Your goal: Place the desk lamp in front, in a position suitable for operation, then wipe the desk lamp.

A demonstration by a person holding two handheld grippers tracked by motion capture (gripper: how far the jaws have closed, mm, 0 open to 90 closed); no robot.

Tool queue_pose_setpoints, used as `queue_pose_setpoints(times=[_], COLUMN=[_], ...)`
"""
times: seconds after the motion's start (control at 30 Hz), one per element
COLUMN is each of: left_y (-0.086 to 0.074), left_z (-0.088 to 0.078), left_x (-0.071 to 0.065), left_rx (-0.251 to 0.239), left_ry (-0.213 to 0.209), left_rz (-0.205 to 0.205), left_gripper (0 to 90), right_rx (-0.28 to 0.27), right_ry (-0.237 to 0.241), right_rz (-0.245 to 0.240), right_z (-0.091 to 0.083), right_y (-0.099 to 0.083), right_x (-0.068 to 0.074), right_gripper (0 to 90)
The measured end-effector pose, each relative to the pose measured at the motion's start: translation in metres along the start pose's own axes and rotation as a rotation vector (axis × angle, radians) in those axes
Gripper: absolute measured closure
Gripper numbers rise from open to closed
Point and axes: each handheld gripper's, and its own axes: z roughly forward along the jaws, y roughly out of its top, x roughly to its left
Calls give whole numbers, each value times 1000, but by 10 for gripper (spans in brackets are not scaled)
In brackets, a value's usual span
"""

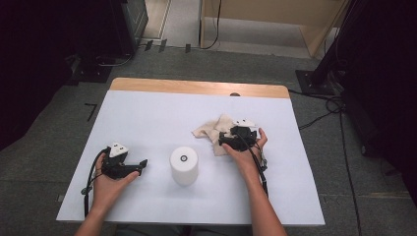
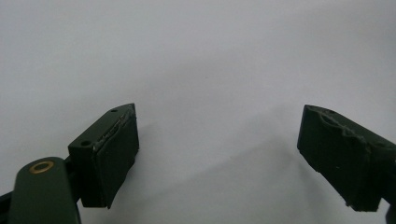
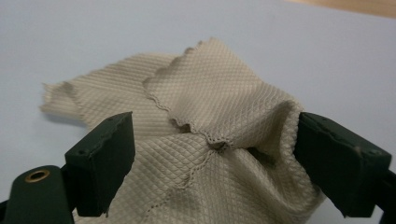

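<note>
Right gripper (image 1: 231,139), right of centre in the high view: jaws apart, set down over the beige waffle-weave cloth (image 1: 214,131). In the right gripper view (image 3: 212,161), cloth (image 3: 205,107) bunched and folded between the jaws, a raised fold just against the right jaw, a gap at the left jaw; no clamp visible. Scalloped hem crossing mid-frame, rest of the cloth spreading toward upper left on the bench (image 3: 327,51).

Left gripper (image 1: 140,164), lower left of the high view: jaws pointing right toward the white roll (image 1: 184,165), well short of it. In the left gripper view (image 2: 217,154), jaws wide apart, bare white bench (image 2: 201,60) between them.

White roll standing upright at centre of the high view, dark core hole on top, between the two hands, clear of the cloth. Cloth lying right of centre, up and right of the roll, partly under the right gripper. Bench (image 1: 147,118) white-topped, wooden strip along the far edge.
</note>
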Motion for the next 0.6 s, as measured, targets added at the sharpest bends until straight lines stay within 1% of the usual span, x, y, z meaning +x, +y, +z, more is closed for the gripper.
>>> queue_pose_setpoints(times=[0.1, 0.17, 0.2, 0.3, 0.33, 0.4, 0.47, 0.5, 0.53, 0.6], left_y=[0, 0, 0, 0, 0, 0, 0, 0, 0, 0], left_z=[0, 0, 0, 0, -1, -1, -2, -3, -3, -5], left_x=[0, 0, 0, 0, 0, -1, -2, -2, -3, -3], left_rx=[0, -1, -1, 0, -2, -7, -13, -19, -28, -41], left_ry=[-1, -2, -2, -6, -9, -14, -20, -26, -35, -55], left_rz=[0, 0, 1, 6, 9, 21, 27, 30, 27, 39], left_gripper=[129, 128, 128, 128, 128, 132, 131, 130, 127, 120], right_rx=[38, 51, 53, 50, 47, 42, 39, 37, 38, 42], right_ry=[-24, -38, -47, -75, -71, -65, -55, -53, -47, -47], right_rz=[6, -1, 1, 13, 15, 16, 23, 13, 7, 4], right_z=[8, 13, 14, 15, 15, 14, 13, 13, 13, 11], right_y=[-3, -5, -6, -10, -11, -11, -11, -11, -11, -11], right_x=[0, 1, 1, 0, 0, -1, 0, 1, 2, 1], right_gripper=[132, 137, 165, 315, 363, 490, 657, 718, 800, 841])
